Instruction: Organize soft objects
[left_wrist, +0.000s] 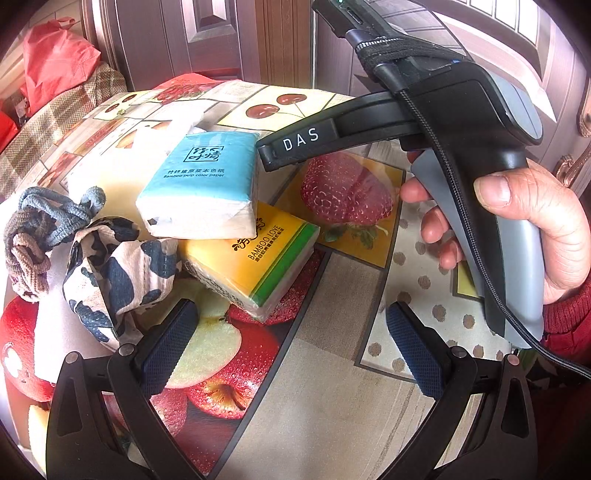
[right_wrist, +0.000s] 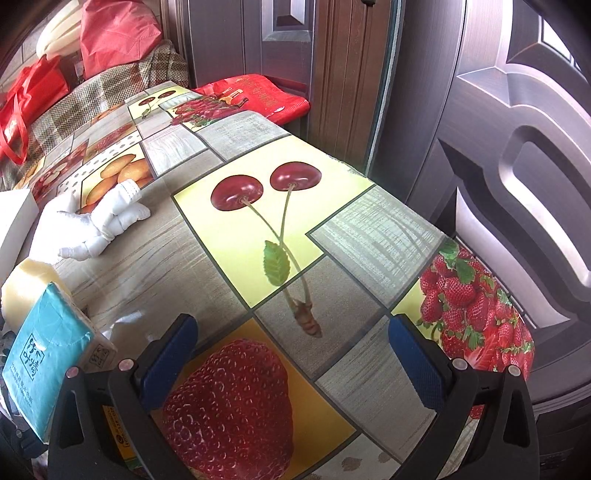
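A blue tissue pack (left_wrist: 201, 184) lies tilted on a yellow-green tissue pack (left_wrist: 255, 266) on the fruit-print tablecloth (left_wrist: 325, 369). Left of them sit a black-and-cream patterned cloth (left_wrist: 114, 273) and a grey-brown knotted rope (left_wrist: 40, 229). My left gripper (left_wrist: 291, 343) hangs open just in front of the packs, holding nothing. The other hand-held gripper's finger (left_wrist: 295, 146) reaches in beside the blue pack's right edge. In the right wrist view my right gripper (right_wrist: 291, 362) is open over bare tablecloth (right_wrist: 207, 251), the blue pack (right_wrist: 44, 373) at its left and a white glove (right_wrist: 92, 229) farther back.
A hand (left_wrist: 517, 229) in a red sleeve grips the right tool's handle. A white box (right_wrist: 13, 225) and a pale yellow block (right_wrist: 29, 284) stand at the left. Red bags (right_wrist: 114, 33) and a plaid cover (right_wrist: 110, 96) lie behind the table; brown doors (right_wrist: 498, 184) close the right side.
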